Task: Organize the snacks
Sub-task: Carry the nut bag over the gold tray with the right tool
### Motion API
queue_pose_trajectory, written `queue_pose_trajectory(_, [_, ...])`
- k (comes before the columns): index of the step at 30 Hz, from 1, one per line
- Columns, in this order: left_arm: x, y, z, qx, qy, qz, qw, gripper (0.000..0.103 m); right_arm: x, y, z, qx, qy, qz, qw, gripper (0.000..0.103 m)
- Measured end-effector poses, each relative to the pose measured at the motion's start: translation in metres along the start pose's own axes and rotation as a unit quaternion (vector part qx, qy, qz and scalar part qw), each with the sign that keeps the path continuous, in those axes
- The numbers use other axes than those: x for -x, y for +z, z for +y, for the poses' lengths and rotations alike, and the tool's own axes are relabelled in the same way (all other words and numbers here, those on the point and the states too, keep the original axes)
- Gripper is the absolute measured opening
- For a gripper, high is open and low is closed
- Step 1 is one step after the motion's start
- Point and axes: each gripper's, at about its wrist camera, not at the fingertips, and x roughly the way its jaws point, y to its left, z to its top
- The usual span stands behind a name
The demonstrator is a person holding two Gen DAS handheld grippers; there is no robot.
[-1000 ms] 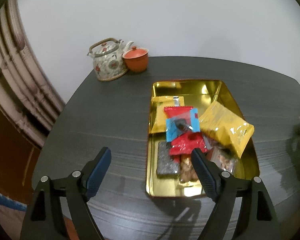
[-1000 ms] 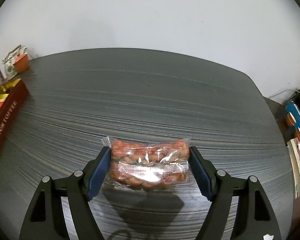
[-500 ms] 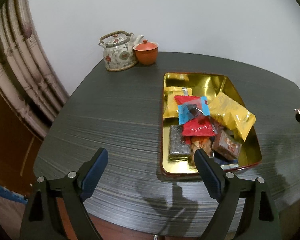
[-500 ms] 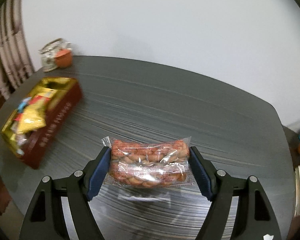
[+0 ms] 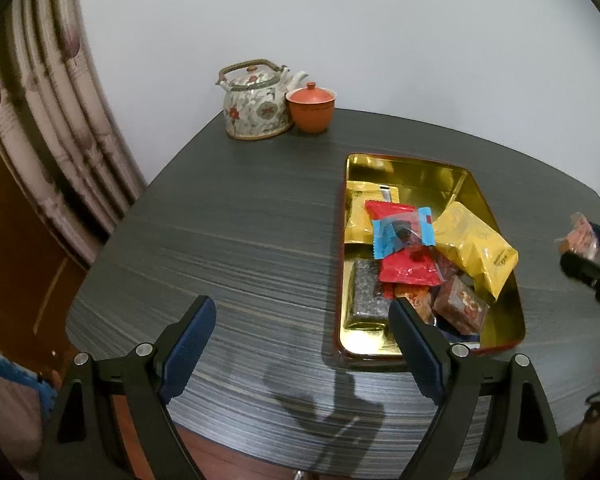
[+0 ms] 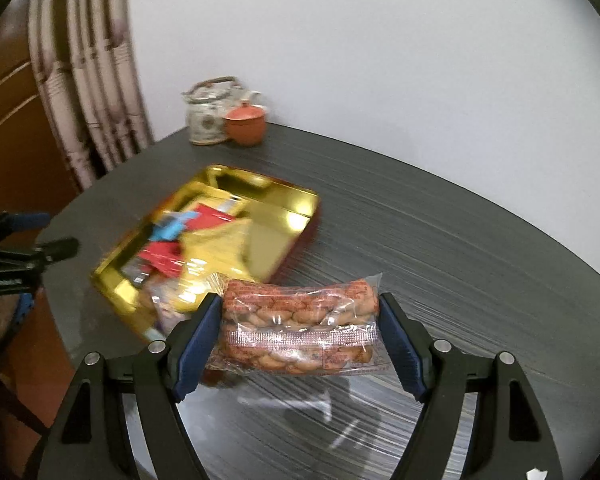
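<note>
Step in hand: the right gripper [image 6: 300, 334] carried a clear plastic packet of orange-brown twisted biscuits [image 6: 298, 330] above the dark wood-grain table [image 6: 440, 248], heading, as I judged it, for the gold-lined red tin tray [image 6: 284, 216] in the middle left of the right wrist view

Right tongs: clamped on the packet's two short ends, blue pads pressed against the wrapper

Left tongs: the left gripper [image 5: 302, 338] stood apart with nothing between its fingers, low in the left wrist frame over the table's near edge, just beside the tray's near left corner

Where the packet was: lower centre of the right wrist frame, clear of the table, near the tray's near end and not yet over it

Tray contents: yellow foil pouches [image 5: 474, 248], a red wrapper [image 5: 408, 268], a blue-edged sweet [image 5: 402, 232], a dark bar [image 5: 366, 292] and small brown packs, heaped toward the near end; the far end was bare gold

Next move calls for: bringing the packet over the tray, lowering it and letting go

Background: a floral ceramic teapot [image 5: 256, 102] touching an orange lidded cup [image 5: 311, 108], upper centre

Writing: red print on the packet and marks on a yellow pouch, too small and blurred to read
</note>
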Motion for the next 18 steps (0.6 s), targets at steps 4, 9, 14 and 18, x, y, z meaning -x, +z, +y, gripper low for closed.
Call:
queue_pose_trajectory(4, [-0.002, 0.001, 0.002, 0.005, 0.012, -0.001, 0.9999, 0.088, -0.006, 0.006, 0.027, 0.016, 0.026, 0.001, 1.0, 0.074])
queue_pose_trajectory(9, [-0.002, 0.0, 0.002, 0.008, 0.013, 0.0, 0.9999, 0.088, -0.022, 0.009, 0.056, 0.033, 0.048, 0.008, 0.998, 0.074])
queue_pose_trajectory(14, [-0.003, 0.0, 0.001, 0.005, 0.019, 0.001, 0.9998, 0.088, -0.039, 0.01, 0.077, 0.051, 0.059, 0.02, 0.997, 0.074])
queue_pose_trajectory(18, [-0.004, 0.001, 0.001, 0.008, 0.021, 0.001, 0.9998, 0.088, -0.051, 0.008, 0.083, 0.054, 0.057, 0.027, 0.997, 0.074])
